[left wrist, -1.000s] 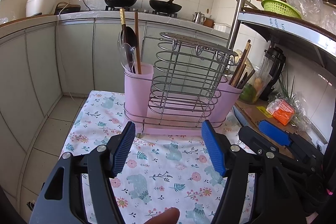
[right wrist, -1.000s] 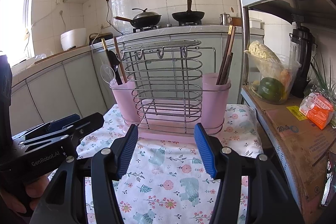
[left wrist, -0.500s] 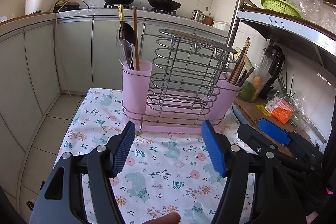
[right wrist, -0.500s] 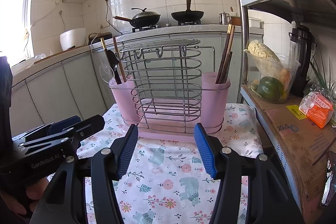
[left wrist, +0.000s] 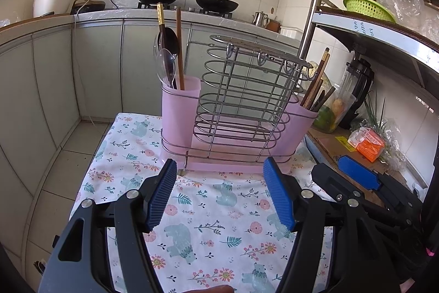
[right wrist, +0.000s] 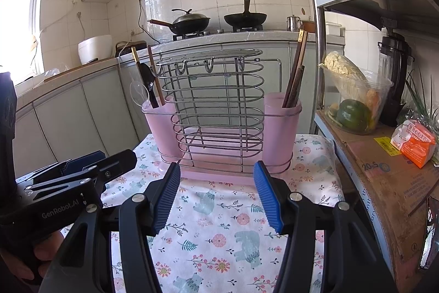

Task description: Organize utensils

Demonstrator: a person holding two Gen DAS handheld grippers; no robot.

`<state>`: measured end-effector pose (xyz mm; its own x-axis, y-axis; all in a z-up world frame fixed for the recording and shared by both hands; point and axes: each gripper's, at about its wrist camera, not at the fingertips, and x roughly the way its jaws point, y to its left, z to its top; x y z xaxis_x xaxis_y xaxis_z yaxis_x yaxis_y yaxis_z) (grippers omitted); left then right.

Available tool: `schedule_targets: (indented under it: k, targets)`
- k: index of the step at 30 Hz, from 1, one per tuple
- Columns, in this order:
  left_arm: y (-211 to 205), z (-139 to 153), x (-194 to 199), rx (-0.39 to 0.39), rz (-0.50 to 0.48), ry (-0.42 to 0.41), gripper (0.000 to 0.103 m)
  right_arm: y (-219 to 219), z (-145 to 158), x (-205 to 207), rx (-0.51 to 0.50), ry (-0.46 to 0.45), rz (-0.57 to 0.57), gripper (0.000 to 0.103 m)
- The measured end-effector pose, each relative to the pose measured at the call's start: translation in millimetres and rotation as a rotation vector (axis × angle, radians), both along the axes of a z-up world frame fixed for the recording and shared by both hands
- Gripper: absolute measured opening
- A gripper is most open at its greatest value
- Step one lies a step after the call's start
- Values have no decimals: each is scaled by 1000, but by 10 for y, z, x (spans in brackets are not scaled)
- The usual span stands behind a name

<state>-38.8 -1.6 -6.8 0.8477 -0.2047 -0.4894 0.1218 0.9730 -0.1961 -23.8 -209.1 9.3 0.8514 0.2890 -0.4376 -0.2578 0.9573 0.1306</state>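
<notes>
Utensils are standing in a wire rack (right wrist: 216, 111) on the flowered tablecloth (right wrist: 219, 232): spoons (left wrist: 166, 67) and chopsticks in the left pink cup (left wrist: 179, 106), more chopsticks (right wrist: 296, 78) in the right pink cup (right wrist: 281, 128). The left gripper (left wrist: 221, 195) and right gripper (right wrist: 216, 195) are hovering before the rack, jaws spread, holding nothing.

hidden: lower ends of the wooden chopsticks (right wrist: 295, 84) and the clear plastic spoon (left wrist: 166, 67) inside the pink plastic cups (right wrist: 279, 128) | cut off: black right gripper (left wrist: 356, 177) body at frame edge | unreadable: label on the orange packet (right wrist: 417, 142)
</notes>
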Motion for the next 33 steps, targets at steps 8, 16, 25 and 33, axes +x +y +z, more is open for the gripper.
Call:
schedule_targets:
  k: [8,16,25,33]
  targets:
    - [-1,-19,7,0,1,4,66,1,-13,17,-4,5,4,55]
    - [0,-59,24,1,4,12,66,-15,-26,32,-7,13,4,55]
    - [-10,-90,51,2,2,26,66,-17,-39,64,-9,22,6,55]
    - [2,-115,83,0,3,38,66,3,-73,116,-16,36,7,55]
